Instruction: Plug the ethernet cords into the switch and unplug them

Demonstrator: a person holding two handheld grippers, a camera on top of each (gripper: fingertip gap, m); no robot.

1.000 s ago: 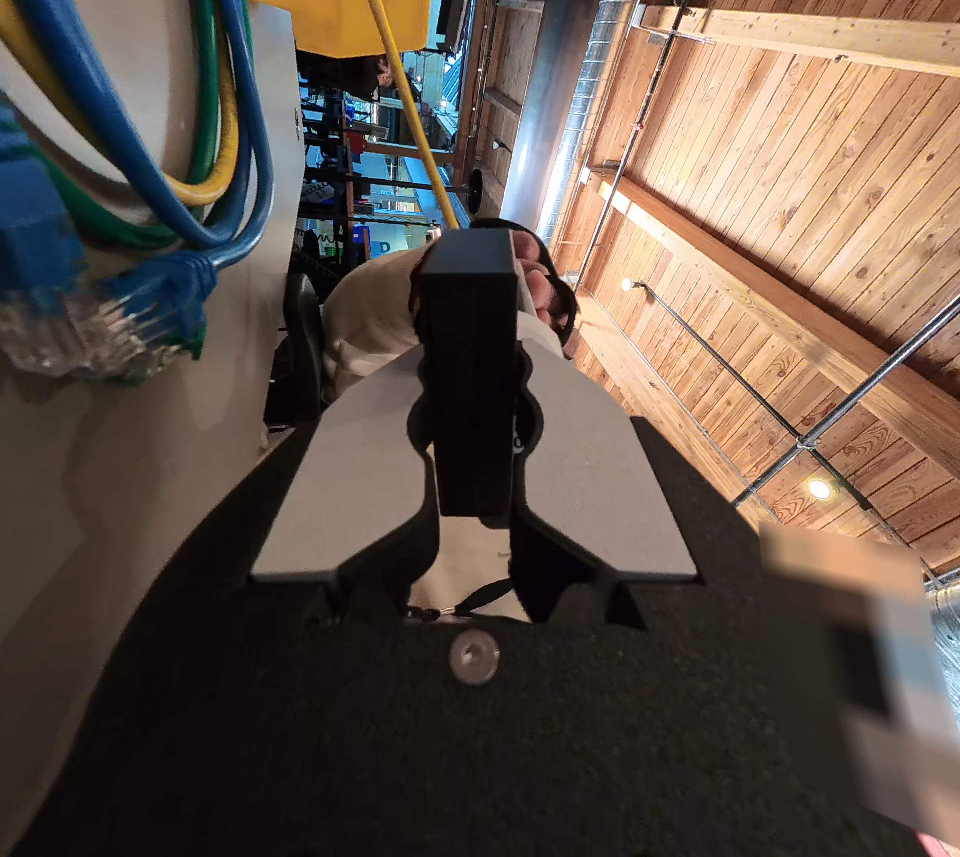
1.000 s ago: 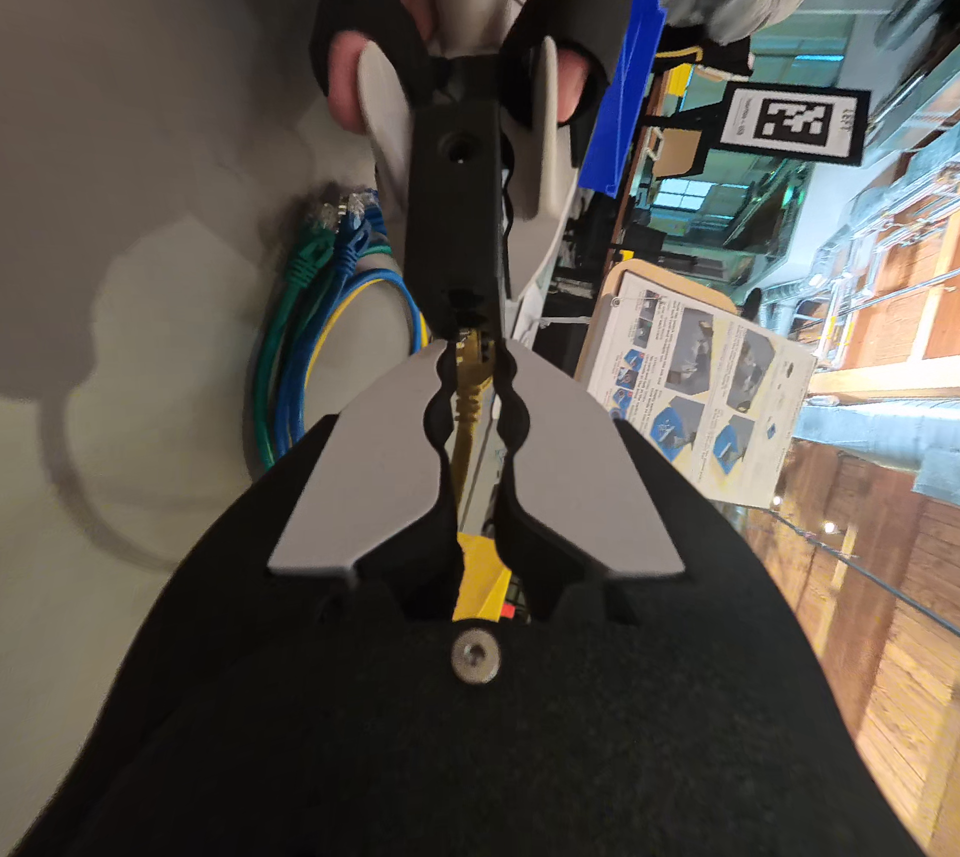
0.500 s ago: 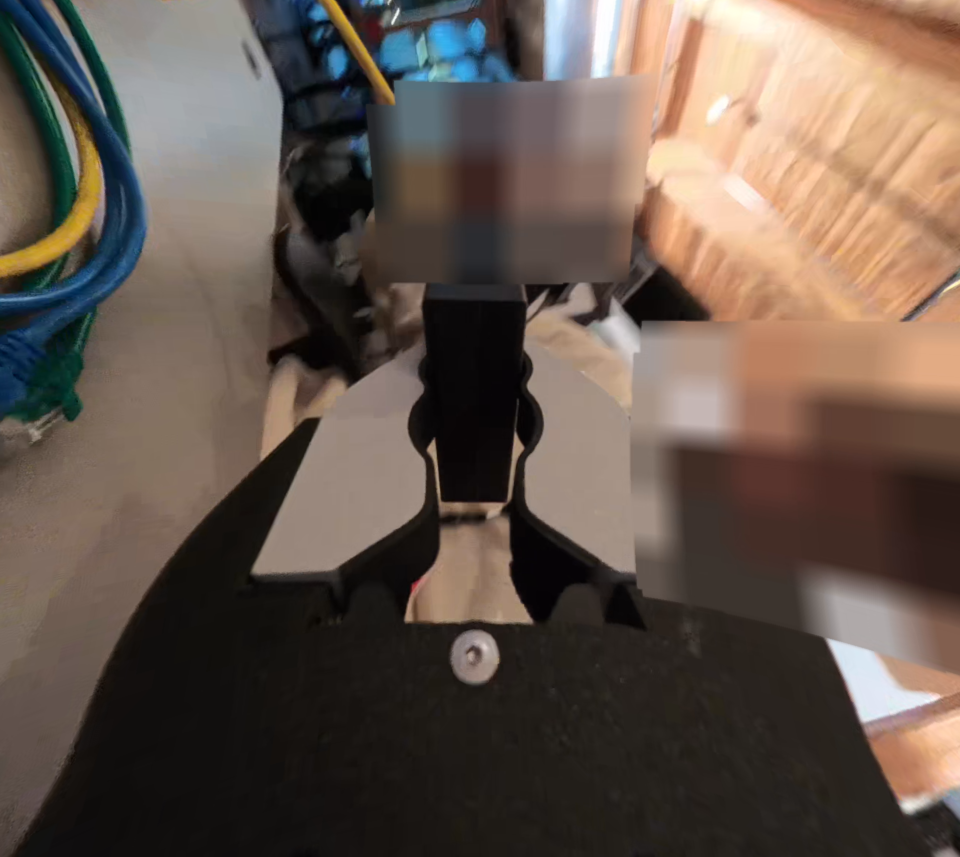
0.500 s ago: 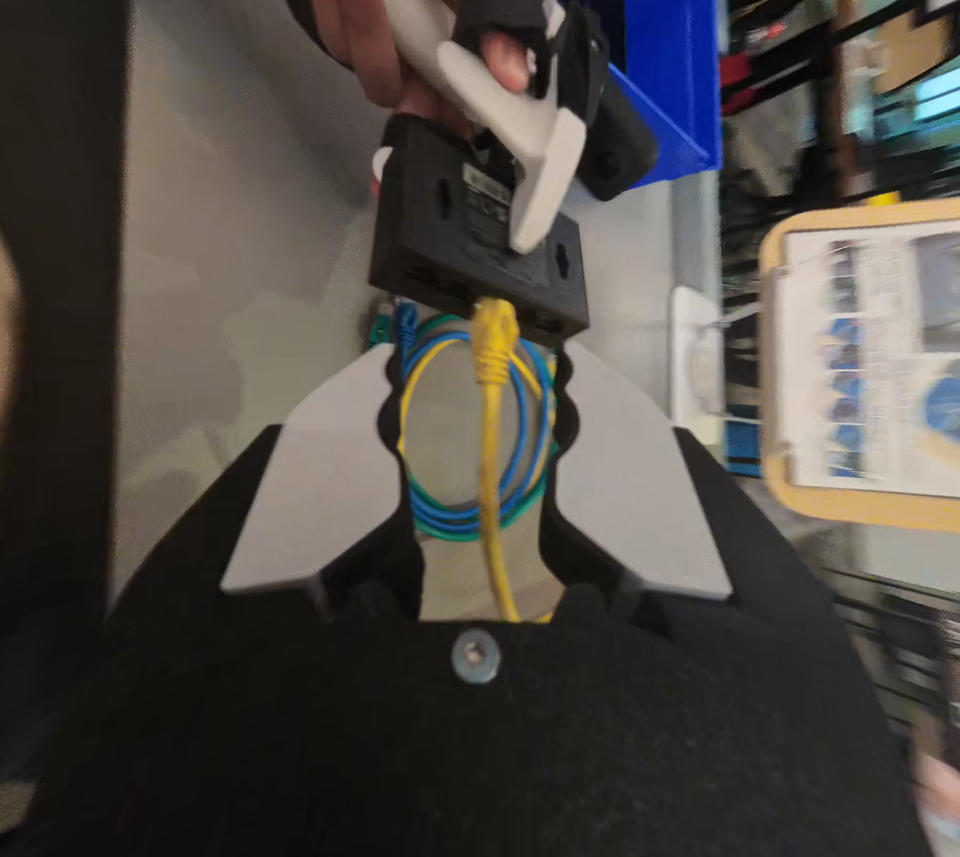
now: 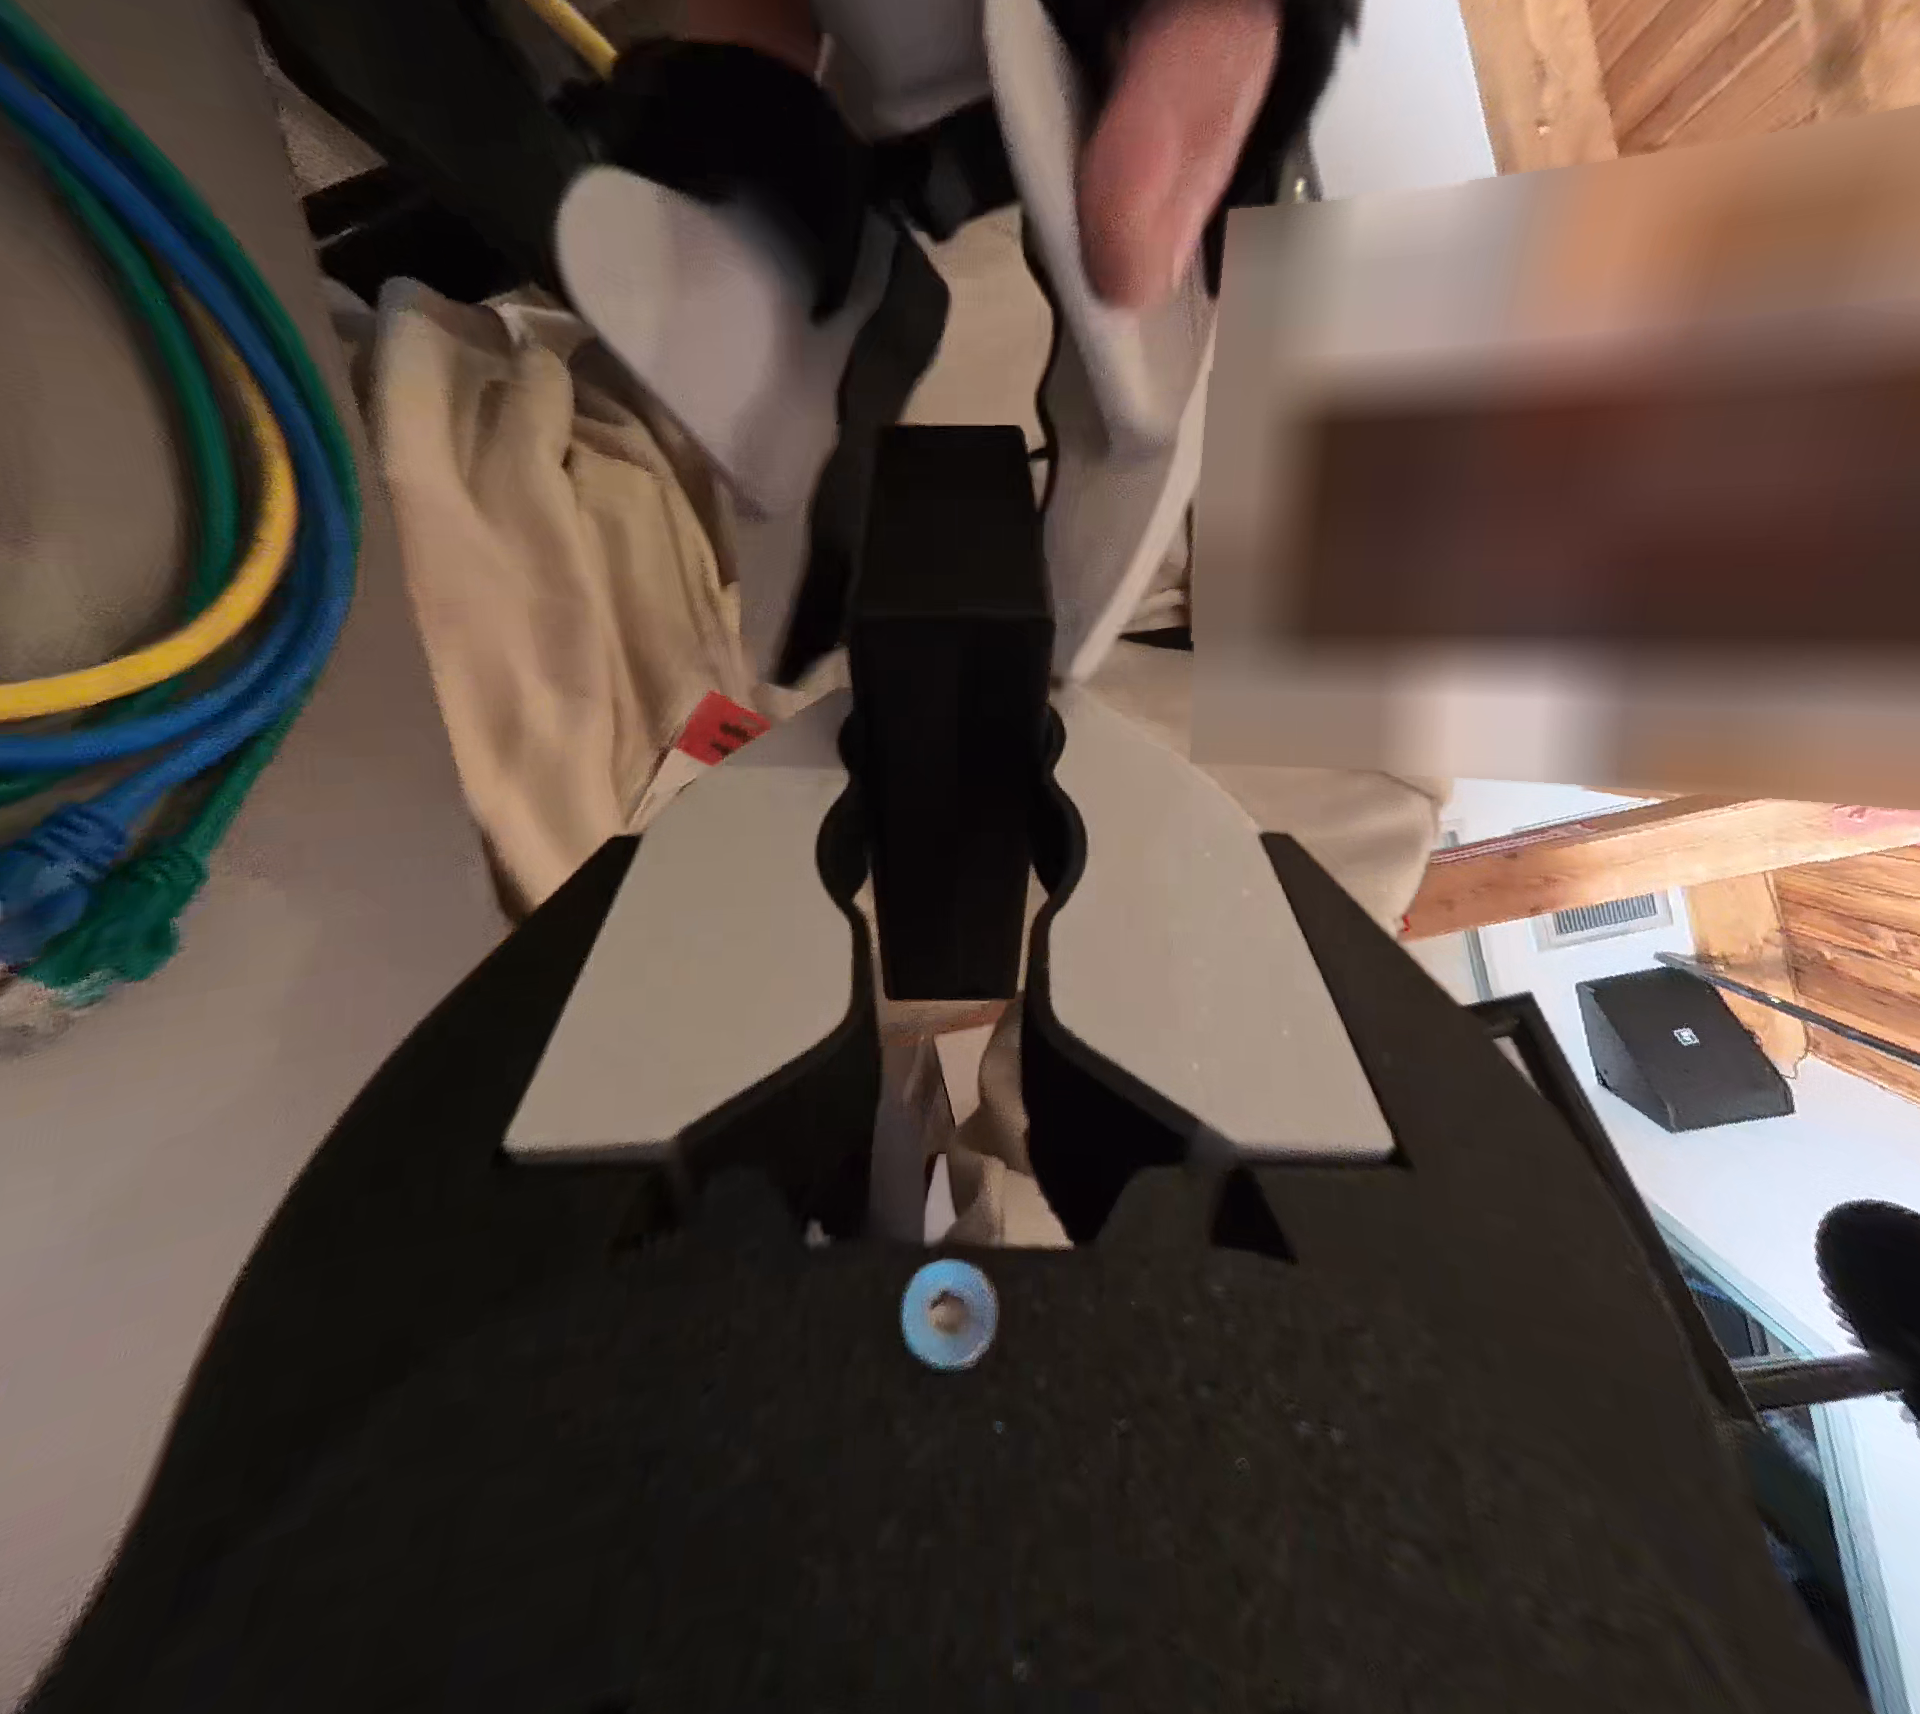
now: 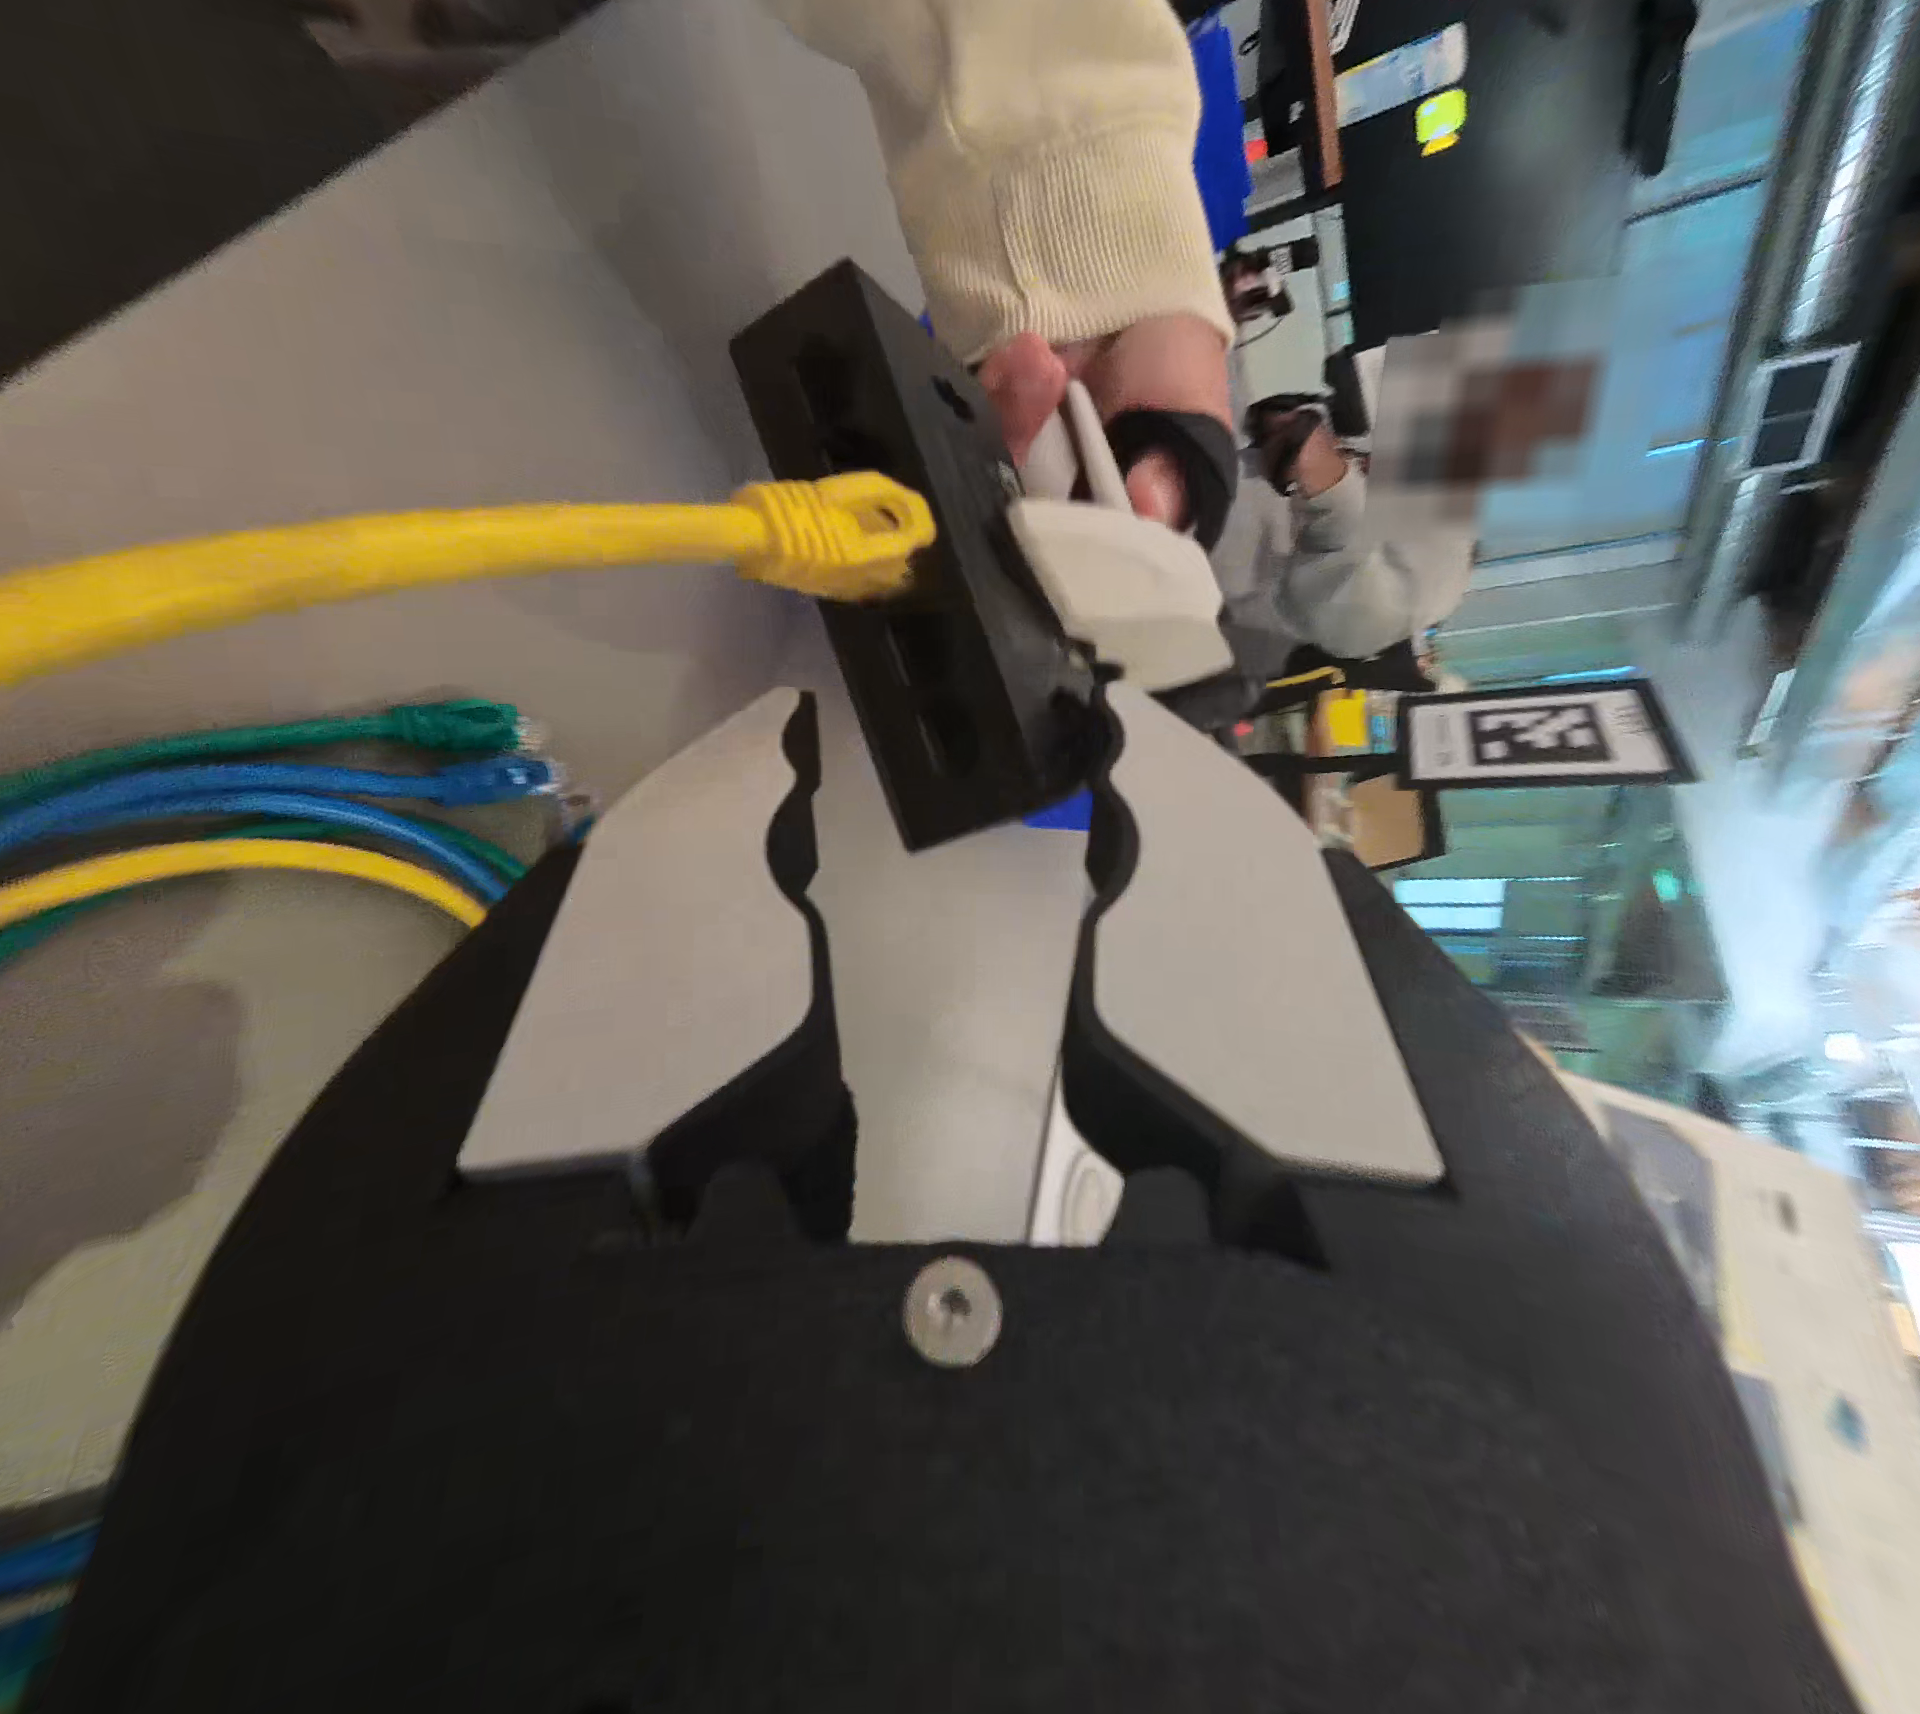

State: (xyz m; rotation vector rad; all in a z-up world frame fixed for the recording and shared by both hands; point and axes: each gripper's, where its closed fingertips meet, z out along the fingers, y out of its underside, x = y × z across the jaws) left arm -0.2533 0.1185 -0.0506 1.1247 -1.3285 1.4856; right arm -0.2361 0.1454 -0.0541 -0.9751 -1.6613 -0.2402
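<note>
My left gripper [image 5: 948, 719] is shut on the black switch [image 5: 951, 521], which stands edge-on between its jaws. In the right wrist view the switch [image 6: 894, 438] is held tilted above the grey table by the left gripper's white fingers [image 6: 1122, 584]. A yellow ethernet cord [image 6: 416, 542] is plugged into its port side. My right gripper [image 6: 951, 729] is open and empty, its tips just short of the switch's lower end. Green [image 6: 447, 724] and blue [image 6: 499, 776] cord ends lie loose on the table. The coil of cords [image 5: 281, 521] also shows at the left of the left wrist view.
The grey table [image 6: 468, 293] ends at a dark edge at the upper left. A stand with a black-and-white marker card [image 6: 1538, 734] and shelving are behind the switch. The right gripper's white fingers [image 5: 675, 314] and a gloved hand are close ahead in the left wrist view.
My right gripper has let go of the yellow plug, opened and drawn back to the side; the cord stays in the switch. The left gripper has swung round with the switch.
</note>
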